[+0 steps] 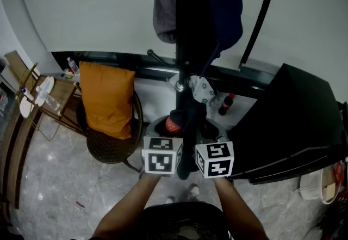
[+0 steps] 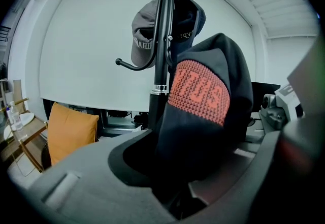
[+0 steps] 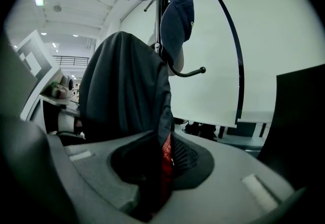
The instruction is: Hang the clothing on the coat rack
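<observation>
A dark knitted garment with a red lettered patch (image 1: 187,124) hangs between my two grippers, right in front of the black coat rack pole (image 1: 187,26). In the left gripper view the garment (image 2: 203,91) stands in the left gripper (image 2: 175,187), whose jaws are apart with the cloth loose between them. The right gripper (image 3: 157,177) pinches a thin fold of the same garment (image 3: 127,91). In the head view the left gripper (image 1: 168,141) and the right gripper (image 1: 209,143) sit side by side near the pole's base. A grey cap (image 1: 163,10) and a navy cap (image 1: 228,5) hang on the rack's upper hooks.
An orange cushion (image 1: 106,97) leans in a wicker chair at the left. A large black case (image 1: 293,119) stands close at the right. A cola bottle (image 1: 225,104) is on the floor by the wall. A wooden side table (image 1: 43,94) holds bottles at far left.
</observation>
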Demonstrator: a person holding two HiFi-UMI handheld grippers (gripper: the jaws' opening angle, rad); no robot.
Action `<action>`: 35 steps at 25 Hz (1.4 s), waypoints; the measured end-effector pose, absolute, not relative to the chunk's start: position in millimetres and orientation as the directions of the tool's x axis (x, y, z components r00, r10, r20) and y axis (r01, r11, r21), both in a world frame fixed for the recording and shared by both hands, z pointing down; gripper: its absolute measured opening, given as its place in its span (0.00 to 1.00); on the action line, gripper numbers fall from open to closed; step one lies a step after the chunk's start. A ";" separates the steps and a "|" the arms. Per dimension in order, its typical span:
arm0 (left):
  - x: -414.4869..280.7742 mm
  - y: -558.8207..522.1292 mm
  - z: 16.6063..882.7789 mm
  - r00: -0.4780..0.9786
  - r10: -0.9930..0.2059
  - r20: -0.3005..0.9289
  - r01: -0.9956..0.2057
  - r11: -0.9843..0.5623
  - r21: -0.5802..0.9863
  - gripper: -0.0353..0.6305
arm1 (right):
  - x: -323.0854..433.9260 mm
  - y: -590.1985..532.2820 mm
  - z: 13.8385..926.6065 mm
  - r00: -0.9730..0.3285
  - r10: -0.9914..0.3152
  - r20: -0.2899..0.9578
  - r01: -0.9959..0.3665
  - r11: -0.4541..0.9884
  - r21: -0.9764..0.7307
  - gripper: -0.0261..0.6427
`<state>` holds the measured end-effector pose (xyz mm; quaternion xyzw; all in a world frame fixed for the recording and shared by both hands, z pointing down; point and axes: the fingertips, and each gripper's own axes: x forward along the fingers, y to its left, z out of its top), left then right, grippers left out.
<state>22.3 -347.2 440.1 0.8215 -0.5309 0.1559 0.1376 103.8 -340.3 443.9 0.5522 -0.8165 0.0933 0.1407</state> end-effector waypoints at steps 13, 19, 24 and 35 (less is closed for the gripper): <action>18.5 -338.4 444.7 0.415 -0.810 0.413 -0.902 -0.427 0.069 0.25 | 104.8 -330.6 444.6 -0.312 -0.888 0.337 -0.942 0.336 0.014 0.13; 20.2 -334.1 444.3 0.443 -0.801 0.403 -0.889 -0.450 0.082 0.25 | 106.0 -324.8 443.2 -0.294 -0.896 0.333 -0.948 0.317 0.017 0.14; 20.3 -328.2 443.1 0.458 -0.795 0.398 -0.881 -0.465 0.084 0.26 | 107.6 -318.7 440.4 -0.277 -0.904 0.327 -0.955 0.296 0.010 0.14; 20.1 -312.5 437.5 0.509 -0.772 0.381 -0.852 -0.514 0.098 0.26 | 109.5 -299.9 429.8 -0.222 -0.926 0.307 -0.971 0.240 0.022 0.15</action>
